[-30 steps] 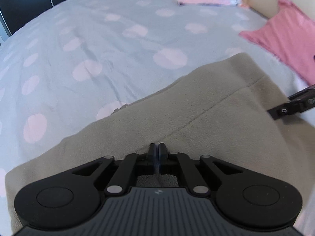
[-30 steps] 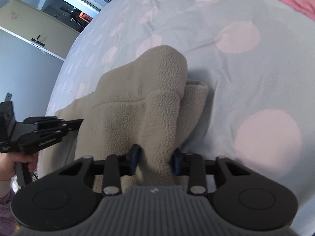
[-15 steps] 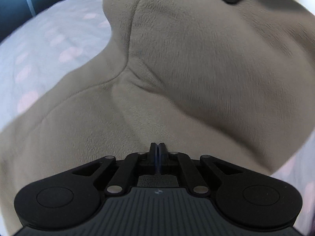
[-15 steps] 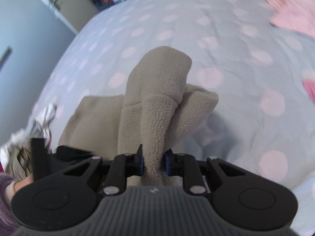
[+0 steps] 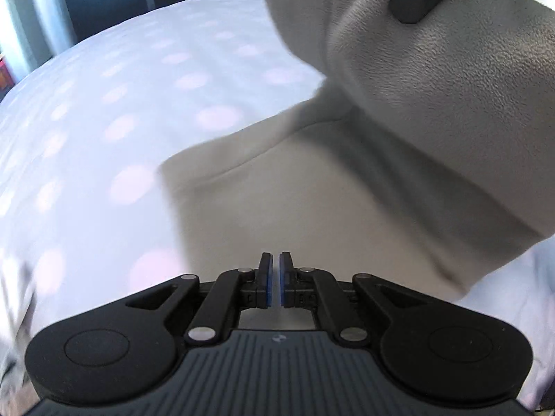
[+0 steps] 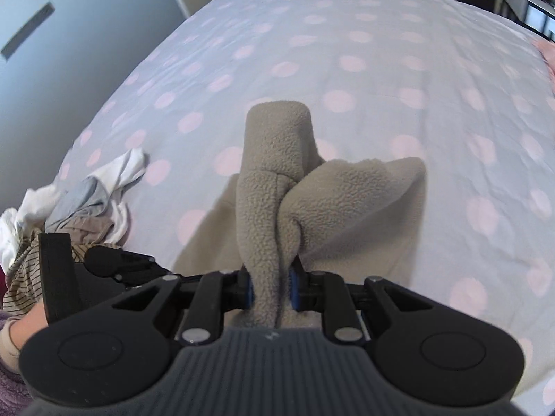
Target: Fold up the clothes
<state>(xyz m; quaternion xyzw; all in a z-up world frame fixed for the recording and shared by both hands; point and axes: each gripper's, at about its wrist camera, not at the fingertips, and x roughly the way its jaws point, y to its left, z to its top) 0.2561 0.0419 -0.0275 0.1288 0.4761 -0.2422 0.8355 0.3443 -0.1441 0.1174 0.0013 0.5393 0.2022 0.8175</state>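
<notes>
My right gripper [image 6: 270,289] is clamped on a bunched ridge of the beige fleece garment [image 6: 277,180]. I judge I hold it there so that the gathered edge can be carried over as one layer. From my jaws the fleece rises toward the middle of the right wrist view, one lobe standing up and a second flap falling to the right, both lifted off the bed [image 6: 381,52].

My left gripper [image 5: 273,284] has its blue pads nearly together, a thin slit between them and nothing caught in it. It sits low in the left wrist view, just over the flat lower part of the fleece [image 5: 312,208], which lies spread on the spotted sheet. Above it, at the upper right of that frame, the lifted part hangs as a thick fold.

The flat part's left edge runs down the middle of the left wrist view, and beyond it the sheet is bare to the far side. In the right wrist view the sheet is open ahead and to the right. At the lower left a heap of other clothes [image 6: 79,201] crowds that side, so I judge the room for laying the fold lies ahead.
</notes>
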